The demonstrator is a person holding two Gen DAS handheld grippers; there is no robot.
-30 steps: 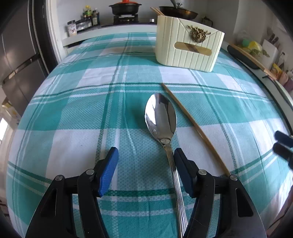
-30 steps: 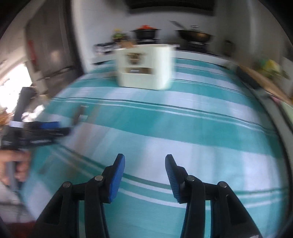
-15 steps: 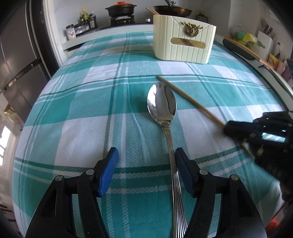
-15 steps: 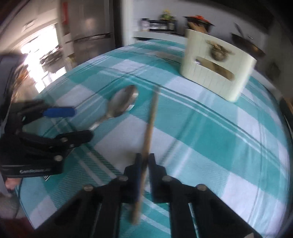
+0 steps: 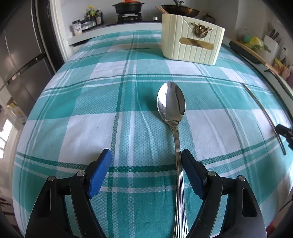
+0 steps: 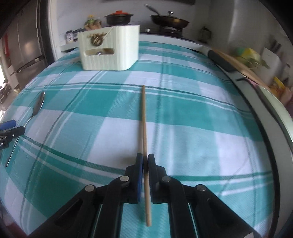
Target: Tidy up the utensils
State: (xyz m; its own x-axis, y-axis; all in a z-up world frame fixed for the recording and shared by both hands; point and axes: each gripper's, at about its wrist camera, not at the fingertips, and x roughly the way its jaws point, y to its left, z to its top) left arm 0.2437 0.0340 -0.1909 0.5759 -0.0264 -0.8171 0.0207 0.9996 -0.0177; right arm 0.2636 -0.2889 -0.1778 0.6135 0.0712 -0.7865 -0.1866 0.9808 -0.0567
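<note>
A large metal spoon lies on the teal checked tablecloth, bowl pointing away. My left gripper is open, its jaws on either side of the spoon's handle, the right pad close beside it. My right gripper is shut on a wooden chopstick and holds it pointing forward above the cloth. The chopstick and right gripper tip show at the right edge of the left wrist view. The cream utensil holder stands at the far side; it also shows in the right wrist view.
A stove with a pot and a pan lies behind the table. A counter with a cutting board and clutter runs along the right. A fridge stands left. The spoon and left gripper show at the right view's left edge.
My right gripper closed on the chopstick, lifted it off the cloth and carried it right, away from the spoon. My left gripper stayed open around the spoon handle.
</note>
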